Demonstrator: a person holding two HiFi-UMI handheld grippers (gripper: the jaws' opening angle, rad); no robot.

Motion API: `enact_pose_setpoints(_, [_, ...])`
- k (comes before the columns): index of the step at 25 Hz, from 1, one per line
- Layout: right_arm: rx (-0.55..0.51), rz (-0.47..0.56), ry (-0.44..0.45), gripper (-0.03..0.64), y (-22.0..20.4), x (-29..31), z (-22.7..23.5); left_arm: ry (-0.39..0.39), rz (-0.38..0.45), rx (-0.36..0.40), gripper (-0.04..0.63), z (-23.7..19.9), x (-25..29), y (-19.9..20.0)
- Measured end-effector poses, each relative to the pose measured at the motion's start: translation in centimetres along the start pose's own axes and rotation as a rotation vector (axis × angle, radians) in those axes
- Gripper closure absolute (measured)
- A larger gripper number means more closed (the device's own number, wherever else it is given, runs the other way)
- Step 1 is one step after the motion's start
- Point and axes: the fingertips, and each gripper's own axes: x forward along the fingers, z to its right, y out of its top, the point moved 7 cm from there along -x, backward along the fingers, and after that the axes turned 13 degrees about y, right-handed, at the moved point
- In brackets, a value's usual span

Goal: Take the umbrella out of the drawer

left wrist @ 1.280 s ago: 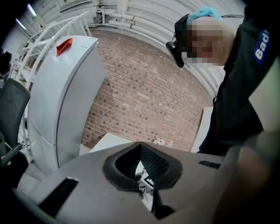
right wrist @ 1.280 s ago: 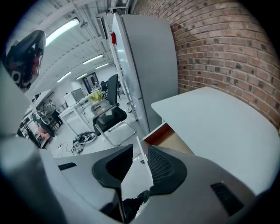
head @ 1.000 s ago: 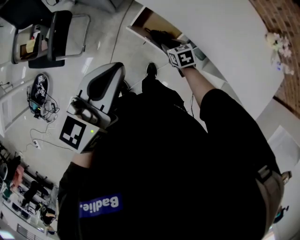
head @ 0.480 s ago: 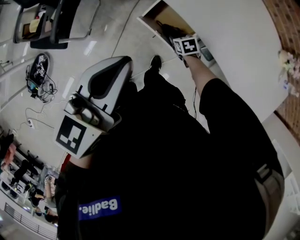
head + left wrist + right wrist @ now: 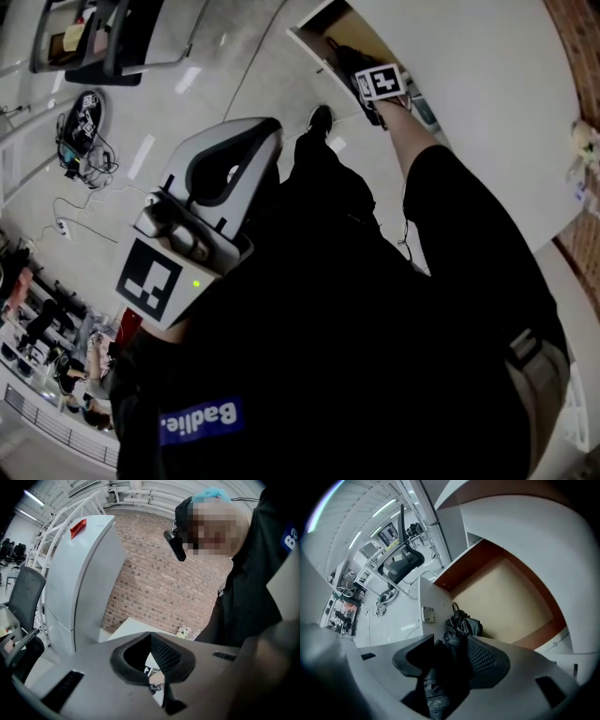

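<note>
A black folded umbrella (image 5: 461, 624) lies in the open drawer (image 5: 513, 590), against its white front panel. My right gripper (image 5: 449, 665) points steeply down into the drawer. Its jaws are opening, and the umbrella's shaft runs between them with the pads standing off it. In the head view only the marker cube of the right gripper (image 5: 380, 82) shows, over the umbrella (image 5: 345, 58) in the drawer (image 5: 317, 21). My left gripper (image 5: 262, 131) hovers well short of the drawer, in front of the person's dark clothing. It is shut and empty, as the left gripper (image 5: 150, 638) also appears in its own view.
The drawer hangs under a curved white tabletop (image 5: 487, 103). An office chair (image 5: 122, 37) and a tangle of cables (image 5: 80, 141) are on the pale floor to the left. A tall white cabinet (image 5: 79, 583) and a brick wall (image 5: 159, 588) stand behind.
The right gripper has dropped into the drawer, onto the umbrella. The left gripper has stayed near the body, shifting only slightly.
</note>
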Motion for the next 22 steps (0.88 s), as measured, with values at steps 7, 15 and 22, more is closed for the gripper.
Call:
enact_pose_setpoints(7, [0.082,-0.227,-0.012,0.367,-2.3,1.9,1.3,0.014,-0.046,-0.007,0.594,0.2,0.6,-0.8])
enact_pose_setpoints(15, [0.138,-0.307,-0.02,0.337,-2.6,4.2,2.5,0.061,-0.086,-0.037,0.594,0.0,0.1,-2.4])
enact_pose_setpoints(22, [0.149,-0.298,0.019,0.333,-2.3,5.3,3.4,0.069,-0.101,-0.046,0.594,-0.6,0.2,-3.2])
